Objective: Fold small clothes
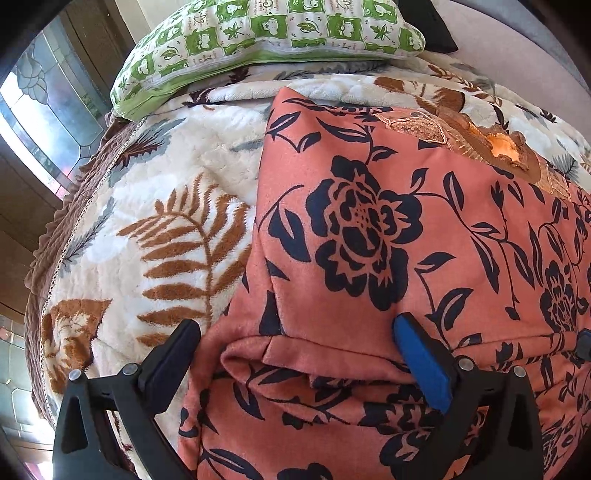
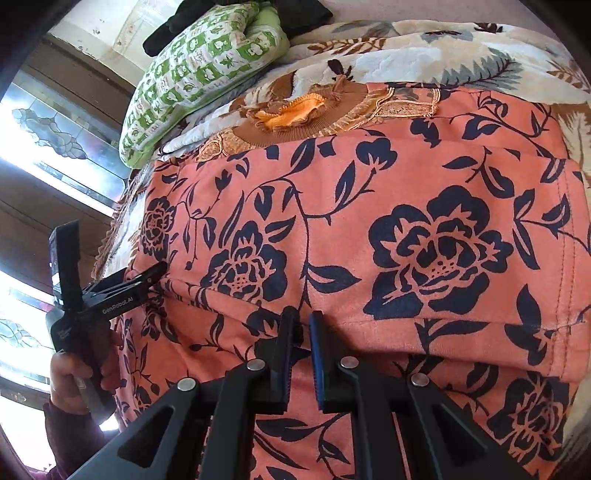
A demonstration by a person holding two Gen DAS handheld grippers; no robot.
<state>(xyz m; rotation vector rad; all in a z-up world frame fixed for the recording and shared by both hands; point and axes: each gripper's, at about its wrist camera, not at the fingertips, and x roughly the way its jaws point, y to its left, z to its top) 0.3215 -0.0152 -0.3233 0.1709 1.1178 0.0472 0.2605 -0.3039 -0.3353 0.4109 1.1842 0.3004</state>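
A coral garment (image 1: 369, 229) with dark navy flowers lies spread on a bed, its near part folded over into a thick edge. A brown knitted collar (image 2: 291, 110) with an orange lining shows at its far end. My left gripper (image 1: 299, 332) is open, its fingers either side of the fold's left corner without pressing it. In the right wrist view the left gripper (image 2: 114, 247) stands wide at the garment's left edge, held by a hand (image 2: 74, 373). My right gripper (image 2: 304, 328) is shut on the garment's folded edge (image 2: 406, 321).
A cream fleece blanket (image 1: 166, 221) with brown and grey leaves covers the bed under the garment. A green and white pillow (image 1: 266, 37) lies at the far end, with a dark cloth (image 2: 236, 18) behind it. The bed's brown frilled edge (image 1: 55, 229) and a stained-glass window (image 1: 44, 110) are at the left.
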